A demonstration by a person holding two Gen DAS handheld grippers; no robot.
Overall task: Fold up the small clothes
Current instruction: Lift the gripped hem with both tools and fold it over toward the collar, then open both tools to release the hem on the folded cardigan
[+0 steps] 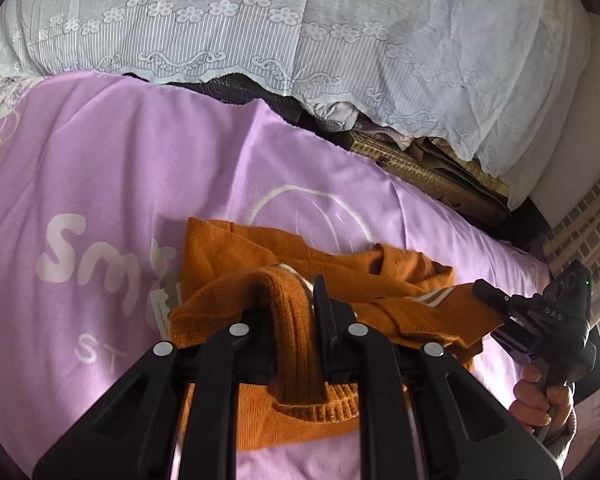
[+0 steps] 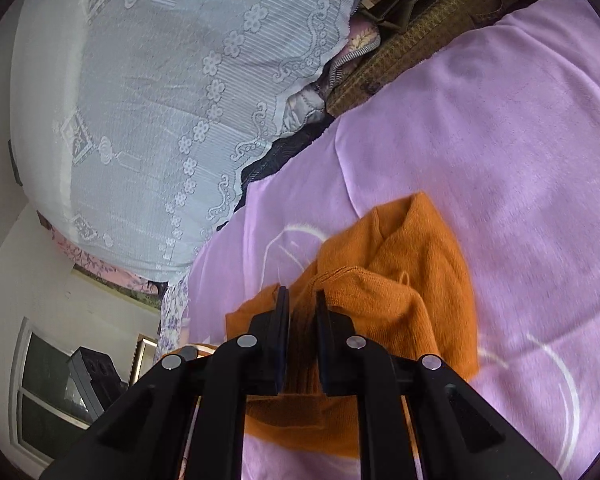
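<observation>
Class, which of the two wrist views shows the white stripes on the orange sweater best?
The left wrist view: two white stripes cross the orange sweater near the right gripper. The right wrist view shows the sweater clamped in that gripper's fingers, with only a blurred striped edge at lower left.

Left hand-held gripper [image 1: 294,300]: matte black plastic, four angled linkage arms with triangular cut-outs, round silver rivets at joints, flat dark pads. Right hand-held gripper [image 2: 301,308]: same black build and rivets; seen from side, body carried pale lettering, small green light. Knit cuff at wrist.
</observation>
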